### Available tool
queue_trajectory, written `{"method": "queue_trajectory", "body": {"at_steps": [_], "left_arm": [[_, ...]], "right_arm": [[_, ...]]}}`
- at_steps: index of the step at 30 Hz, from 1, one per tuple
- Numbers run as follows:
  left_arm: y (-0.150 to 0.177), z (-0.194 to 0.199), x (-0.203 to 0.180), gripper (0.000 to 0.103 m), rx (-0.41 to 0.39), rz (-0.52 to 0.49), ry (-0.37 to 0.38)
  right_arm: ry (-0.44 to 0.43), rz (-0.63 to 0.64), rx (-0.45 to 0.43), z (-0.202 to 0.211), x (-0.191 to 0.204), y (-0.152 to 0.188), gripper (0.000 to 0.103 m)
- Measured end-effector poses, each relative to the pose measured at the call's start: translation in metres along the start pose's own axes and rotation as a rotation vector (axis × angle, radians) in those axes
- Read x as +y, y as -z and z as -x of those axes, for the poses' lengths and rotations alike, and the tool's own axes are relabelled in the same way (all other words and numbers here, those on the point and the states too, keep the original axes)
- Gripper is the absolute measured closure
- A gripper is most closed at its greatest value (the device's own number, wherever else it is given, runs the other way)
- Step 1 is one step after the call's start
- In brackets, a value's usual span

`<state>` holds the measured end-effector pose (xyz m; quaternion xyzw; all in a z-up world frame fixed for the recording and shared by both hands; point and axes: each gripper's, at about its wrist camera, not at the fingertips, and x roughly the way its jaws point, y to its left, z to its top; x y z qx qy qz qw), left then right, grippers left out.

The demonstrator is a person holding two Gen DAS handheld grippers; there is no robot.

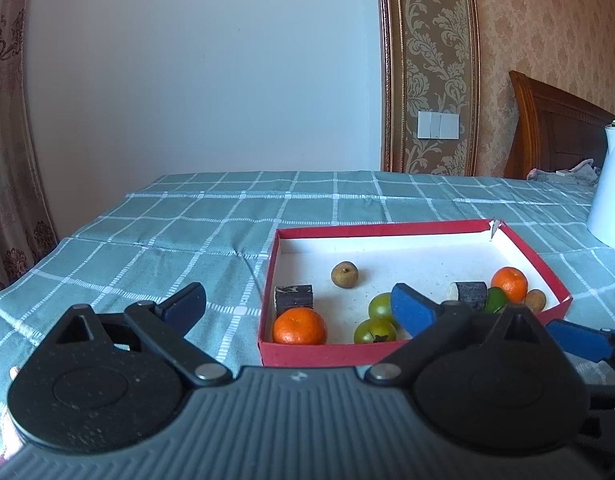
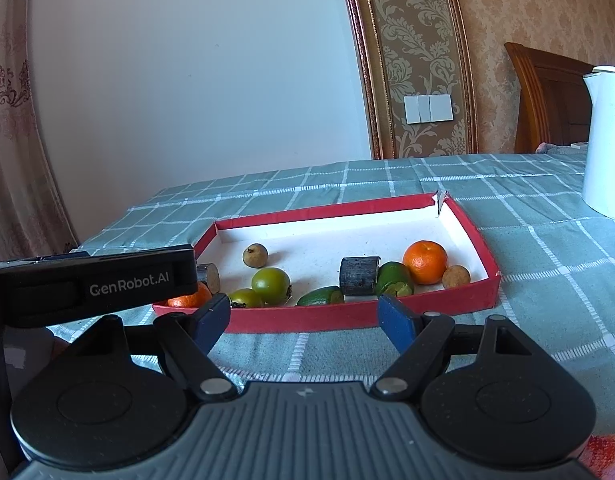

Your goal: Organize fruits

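Observation:
A shallow red box (image 1: 387, 229) (image 2: 327, 316) with a white floor lies on the checked tablecloth. In it are two oranges (image 1: 299, 326) (image 2: 424, 262), two round green fruits (image 2: 270, 286) (image 1: 374, 331), small brown longans (image 1: 344, 274) (image 2: 255, 255), long green fruits (image 2: 320, 297) and two dark cut cylinders (image 1: 293, 299) (image 2: 359, 275). My left gripper (image 1: 297, 304) is open and empty at the box's near left corner. My right gripper (image 2: 305, 318) is open and empty just short of the box's front wall.
A white kettle (image 2: 605, 140) (image 1: 609, 184) stands on the cloth at the back right. A wooden headboard (image 1: 555, 128) and patterned wall lie behind. The left gripper's body (image 2: 91, 286) sits at the right view's left side. The table's far edge meets a plain wall.

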<state>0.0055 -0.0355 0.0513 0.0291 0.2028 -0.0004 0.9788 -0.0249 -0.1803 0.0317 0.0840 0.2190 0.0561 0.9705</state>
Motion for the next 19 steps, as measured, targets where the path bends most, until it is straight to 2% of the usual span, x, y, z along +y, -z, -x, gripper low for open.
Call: {"method": "queue_trajectory", "body": {"at_steps": [2, 6, 19], "left_arm": [[0.0003, 0.0008, -0.0007, 0.0, 0.001, -0.005, 0.004], [0.0, -0.0024, 0.0042, 0.0, 0.054, 0.028, 0.039], [0.0082, 0.0004, 0.0043, 0.0, 0.037, 0.023, 0.005]], "right_arm": [[-0.002, 0.0, -0.001, 0.0002, 0.0002, 0.0, 0.022], [-0.012, 0.006, -0.008, 0.0021, 0.002, 0.0001, 0.022], [-0.015, 0.013, -0.002, -0.0002, 0.004, 0.0044, 0.022]]}}
